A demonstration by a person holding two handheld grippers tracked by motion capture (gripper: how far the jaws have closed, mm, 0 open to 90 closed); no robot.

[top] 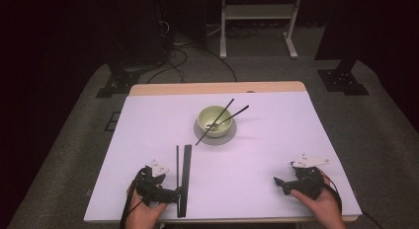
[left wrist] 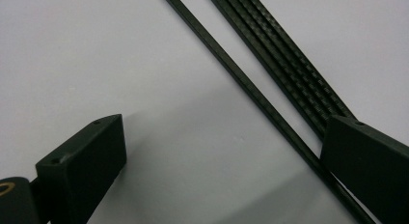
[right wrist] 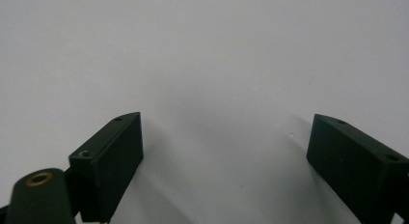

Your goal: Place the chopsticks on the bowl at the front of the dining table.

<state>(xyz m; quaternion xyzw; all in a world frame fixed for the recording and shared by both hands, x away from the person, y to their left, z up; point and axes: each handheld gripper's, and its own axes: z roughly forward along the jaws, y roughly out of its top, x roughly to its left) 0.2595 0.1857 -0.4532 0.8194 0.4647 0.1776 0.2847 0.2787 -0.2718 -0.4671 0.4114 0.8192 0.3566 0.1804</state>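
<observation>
A pale green bowl (top: 214, 119) stands on a grey saucer (top: 217, 138) at mid-table, with two black chopsticks (top: 225, 112) leaning in it. Near the front left lie a thin black stick (top: 177, 165) and, beside it, a wider ribbed black strip (top: 187, 170). My left gripper (top: 172, 194) is open at their near end. In the left gripper view the thin stick (left wrist: 251, 91) runs diagonally between the jaws of the left gripper (left wrist: 226, 137), and the ribbed strip (left wrist: 289, 60) passes under the right-hand jaw. My right gripper (top: 280, 183) (right wrist: 226, 132) is open over bare table.
The white table top (top: 276, 130) has a wooden edge (top: 217, 87) at the far side. Beyond it are a dark floor, cables and a white frame stand (top: 257, 21). Black stand feet (top: 343, 81) sit at the far right and far left.
</observation>
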